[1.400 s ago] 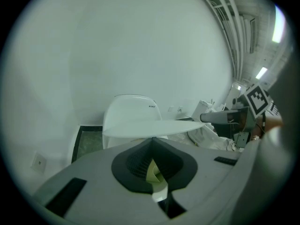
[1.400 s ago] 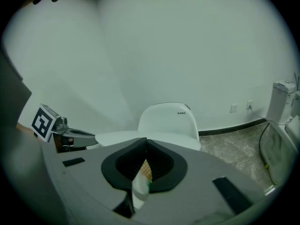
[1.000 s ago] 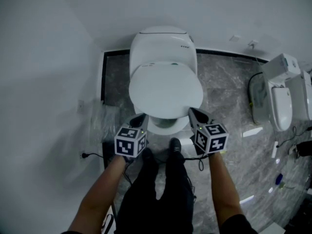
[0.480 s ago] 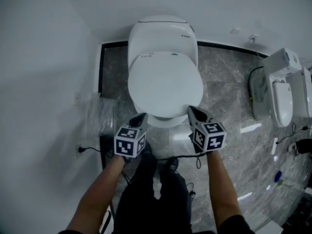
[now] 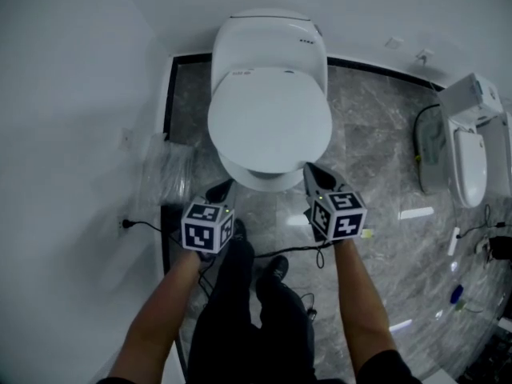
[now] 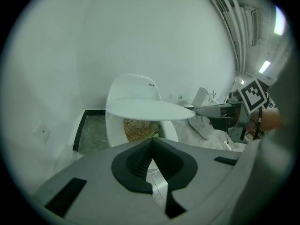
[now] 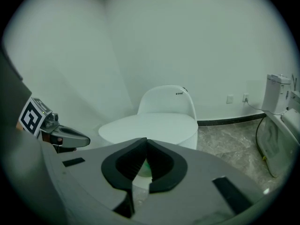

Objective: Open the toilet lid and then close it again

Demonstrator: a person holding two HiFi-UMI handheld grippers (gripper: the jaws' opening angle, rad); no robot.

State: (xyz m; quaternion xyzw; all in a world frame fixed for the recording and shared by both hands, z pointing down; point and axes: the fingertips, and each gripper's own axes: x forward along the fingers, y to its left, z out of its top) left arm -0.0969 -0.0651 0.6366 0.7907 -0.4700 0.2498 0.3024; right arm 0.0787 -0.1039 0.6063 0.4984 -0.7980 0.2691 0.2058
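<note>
Toilet lid down, both grippers clenched empty at its front.

The white toilet lid (image 5: 270,125) lies flat over the bowl (image 5: 264,181), which stands at the back edge of the grey marble floor (image 5: 368,134), near its left edge. The left gripper (image 5: 222,189) and the right gripper (image 5: 310,171) hover just beside the lid's front rim, one at each side, jaws pressed together on nothing. A second toilet (image 5: 470,166) stands at the floor's right edge.

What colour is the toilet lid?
White: the smooth oval toilet lid shows best in the head view.
</note>
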